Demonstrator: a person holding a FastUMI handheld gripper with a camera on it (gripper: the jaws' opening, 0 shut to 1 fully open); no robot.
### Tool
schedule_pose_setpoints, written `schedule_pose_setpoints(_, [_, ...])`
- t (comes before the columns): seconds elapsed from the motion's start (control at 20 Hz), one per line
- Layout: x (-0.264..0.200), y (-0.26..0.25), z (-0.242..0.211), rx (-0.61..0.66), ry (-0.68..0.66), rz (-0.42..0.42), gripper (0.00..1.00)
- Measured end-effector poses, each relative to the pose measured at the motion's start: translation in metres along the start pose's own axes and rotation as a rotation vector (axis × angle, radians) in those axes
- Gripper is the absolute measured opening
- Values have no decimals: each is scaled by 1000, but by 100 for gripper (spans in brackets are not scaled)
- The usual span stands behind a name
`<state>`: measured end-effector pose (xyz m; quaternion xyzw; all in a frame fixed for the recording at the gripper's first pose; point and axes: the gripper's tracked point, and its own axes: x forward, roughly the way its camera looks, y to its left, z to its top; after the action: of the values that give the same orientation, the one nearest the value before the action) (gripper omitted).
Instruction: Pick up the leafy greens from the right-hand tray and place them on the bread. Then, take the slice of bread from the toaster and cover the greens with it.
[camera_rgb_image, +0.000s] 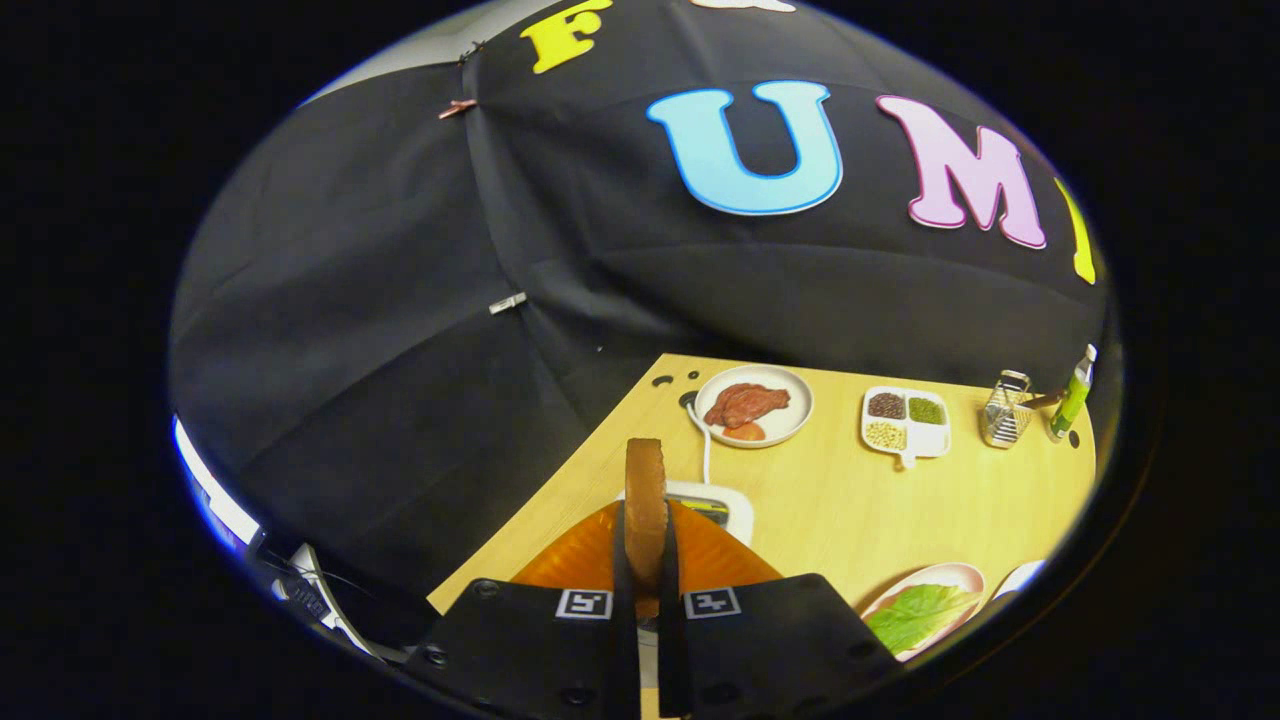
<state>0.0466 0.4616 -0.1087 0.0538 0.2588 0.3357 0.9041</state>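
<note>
Bread slice (645, 500), held upright and edge-on between the fingers of the gripper (645, 575), which are closed narrowly on its faces; lifted clear above the toaster (715, 507), ready to carry. Greens (915, 615) lie on a pink plate (960, 575) to the right, on the table (840, 500); whether bread lies beneath them cannot be told.

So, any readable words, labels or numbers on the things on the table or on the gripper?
No readable text.
Green bottle: any label is too small to read.
Gripper, shut on the bread slice: square marker patterns on it, no words or numbers.
</note>
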Motion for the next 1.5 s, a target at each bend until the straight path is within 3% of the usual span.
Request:
schedule_pose_setpoints(0.3, [-38, -79, 6, 21, -48, -82, 11])
schedule_pose_setpoints(0.85, [-80, -214, -65, 269, 1, -224, 11])
schedule_pose_setpoints(1.15, [-80, -248, -115, 408, 48, -252, 11])
schedule_pose_setpoints(1.5, [-79, -279, -151, 484, 86, -304, 13])
